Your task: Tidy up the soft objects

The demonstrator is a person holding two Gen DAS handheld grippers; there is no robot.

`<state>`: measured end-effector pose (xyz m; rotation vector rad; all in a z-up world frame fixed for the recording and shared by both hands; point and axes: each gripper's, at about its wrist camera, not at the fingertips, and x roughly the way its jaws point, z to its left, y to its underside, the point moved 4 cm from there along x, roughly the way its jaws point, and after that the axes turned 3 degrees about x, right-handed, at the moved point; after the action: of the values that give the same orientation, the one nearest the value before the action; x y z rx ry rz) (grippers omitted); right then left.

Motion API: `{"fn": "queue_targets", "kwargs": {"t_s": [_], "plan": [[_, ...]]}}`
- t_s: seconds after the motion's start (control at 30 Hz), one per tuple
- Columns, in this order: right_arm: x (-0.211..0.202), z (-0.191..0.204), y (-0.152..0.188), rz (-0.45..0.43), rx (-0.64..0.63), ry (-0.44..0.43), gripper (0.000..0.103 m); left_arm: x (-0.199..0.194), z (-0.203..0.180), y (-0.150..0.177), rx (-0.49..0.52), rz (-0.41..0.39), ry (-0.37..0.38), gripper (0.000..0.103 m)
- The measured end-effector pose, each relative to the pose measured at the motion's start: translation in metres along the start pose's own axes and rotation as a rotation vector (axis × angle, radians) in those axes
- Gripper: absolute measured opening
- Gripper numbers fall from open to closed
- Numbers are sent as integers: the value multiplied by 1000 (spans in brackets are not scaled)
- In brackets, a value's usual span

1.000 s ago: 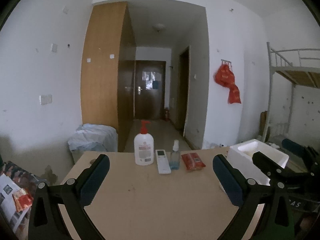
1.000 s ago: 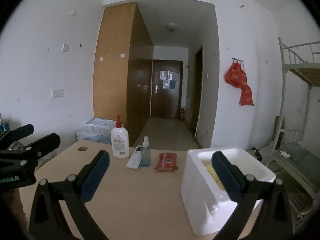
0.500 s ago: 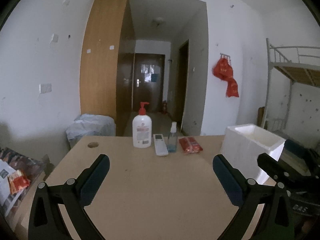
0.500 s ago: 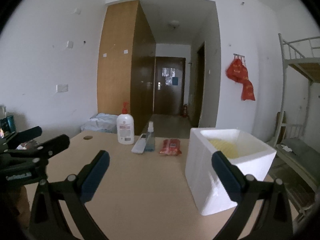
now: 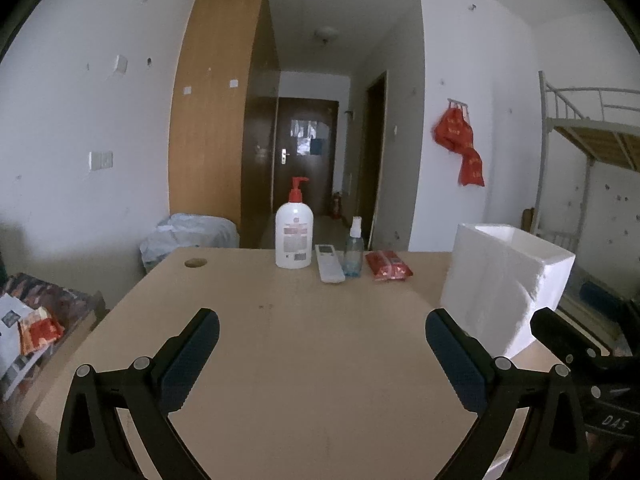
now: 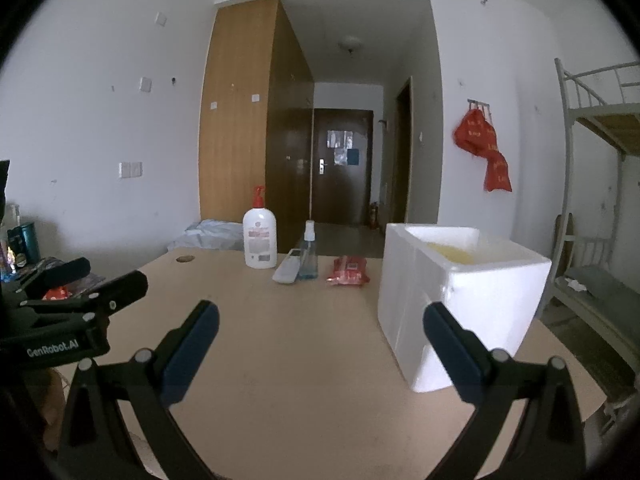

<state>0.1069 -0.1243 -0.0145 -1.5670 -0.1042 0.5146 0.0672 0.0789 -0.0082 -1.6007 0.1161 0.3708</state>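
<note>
A red soft packet (image 5: 387, 265) (image 6: 347, 270) lies flat near the far edge of the tan table (image 5: 312, 352) (image 6: 304, 344). A white foam box (image 5: 505, 280) (image 6: 456, 292) stands on the table's right side, and something yellow (image 6: 450, 254) shows inside it. My left gripper (image 5: 322, 346) hovers open over the near middle of the table, holding nothing. My right gripper (image 6: 320, 340) is open and empty too, with its right finger in front of the foam box. Each gripper shows at the edge of the other's view.
A white pump bottle (image 5: 294, 235) (image 6: 260, 240), a white remote (image 5: 329, 268) (image 6: 287, 270) and a small blue spray bottle (image 5: 353, 252) (image 6: 309, 256) stand in a row left of the packet. A cable hole (image 5: 193, 263) marks the far left corner. A bunk bed (image 6: 600, 184) stands right of the table.
Both grippers have drawn back and dropped lower, so the row of items sits farther off and more of the table shows. Both stay open and empty.
</note>
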Motion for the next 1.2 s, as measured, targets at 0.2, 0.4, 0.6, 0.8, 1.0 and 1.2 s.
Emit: {"fn": "queue_targets", "kwargs": {"t_s": [0.2, 0.4, 0.6, 0.8, 1.0, 1.2], "plan": [[-11, 5, 4, -13, -10, 7, 103, -16, 0, 5, -2, -17, 4, 103], [-26, -1, 8, -34, -5, 59, 103, -31, -6, 7, 8, -41, 32, 103], [-33, -12, 11, -43, 4, 110, 103, -37, -10, 8, 4, -58, 61, 103], [-32, -19, 16, -29, 9, 139, 103, -38, -15, 14, 5, -53, 89, 103], [-29, -21, 20, -18, 18, 139, 103, -36, -18, 18, 6, -45, 78, 103], [-31, -21, 20, -23, 18, 155, 103, -37, -22, 18, 20, -72, 70, 103]]}}
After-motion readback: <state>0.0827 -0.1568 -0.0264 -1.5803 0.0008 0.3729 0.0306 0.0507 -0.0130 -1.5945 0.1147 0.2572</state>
